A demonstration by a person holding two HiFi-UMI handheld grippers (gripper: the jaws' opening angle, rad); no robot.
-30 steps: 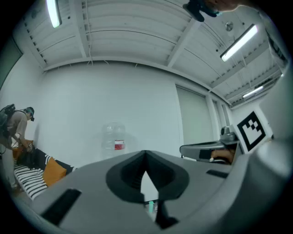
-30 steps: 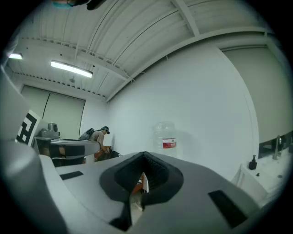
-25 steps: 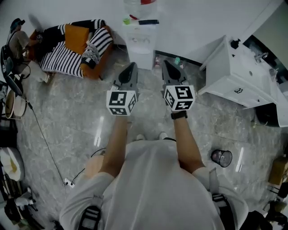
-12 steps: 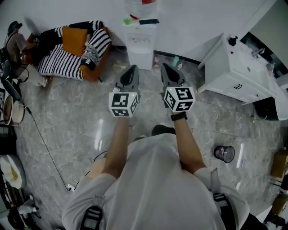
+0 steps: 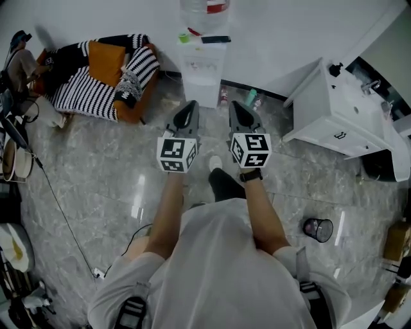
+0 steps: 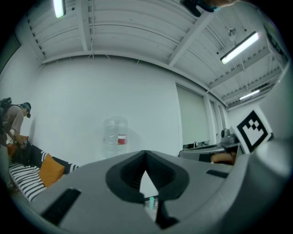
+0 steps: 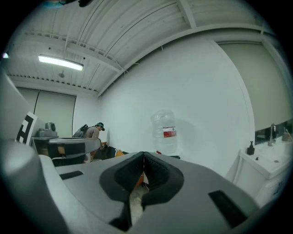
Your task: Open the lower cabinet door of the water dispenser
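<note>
A white dispenser (image 5: 201, 72) is standing against the wall, a clear red-labelled bottle (image 5: 204, 13) sitting on top, its lower door looking shut. The left hand-held gripper (image 5: 191, 105) and right hand-held gripper (image 5: 235, 105) are pointing at it from well apart, jaws together, empty.

I find no word or number I can read. Ahead of my fingers, the clear plastic water bottle (image 7: 163, 122) on top of the white water dispenser (image 5: 201, 64) has a red label (image 7: 169, 133), but its print is too small to make out. Behind my fingers, the cubes on my left gripper (image 5: 191, 104) and right gripper (image 5: 234, 105) show black-and-white square code patterns, not letters. Off to the right, a small dark mark (image 5: 340, 135) on the white cabinet (image 5: 321, 96) is illegible.
</note>
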